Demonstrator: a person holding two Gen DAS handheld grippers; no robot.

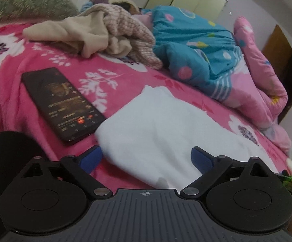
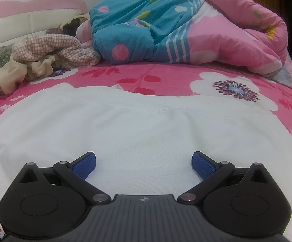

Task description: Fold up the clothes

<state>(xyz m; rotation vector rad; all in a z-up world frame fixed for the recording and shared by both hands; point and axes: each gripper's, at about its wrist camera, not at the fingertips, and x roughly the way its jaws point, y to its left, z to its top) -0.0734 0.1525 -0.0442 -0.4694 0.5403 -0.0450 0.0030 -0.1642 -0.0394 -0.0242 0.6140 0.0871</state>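
Observation:
A white garment (image 1: 162, 125) lies flat on the pink flowered bedspread (image 1: 125, 74). In the left wrist view my left gripper (image 1: 146, 159) stands open at the garment's near left corner; the cloth runs between the blue pads without being pinched. In the right wrist view the same white garment (image 2: 125, 121) fills the foreground, its ribbed hem running across the middle. My right gripper (image 2: 143, 162) hovers open over it, and nothing is clamped between its fingers.
A dark phone (image 1: 61, 100) with a lit screen lies left of the garment. A crumpled beige and checked pile of clothes (image 1: 89, 34) sits behind. A person's head (image 2: 73, 25) shows under a blue and pink quilt (image 2: 166, 30) along the far side. A brown door (image 1: 277, 44) stands right.

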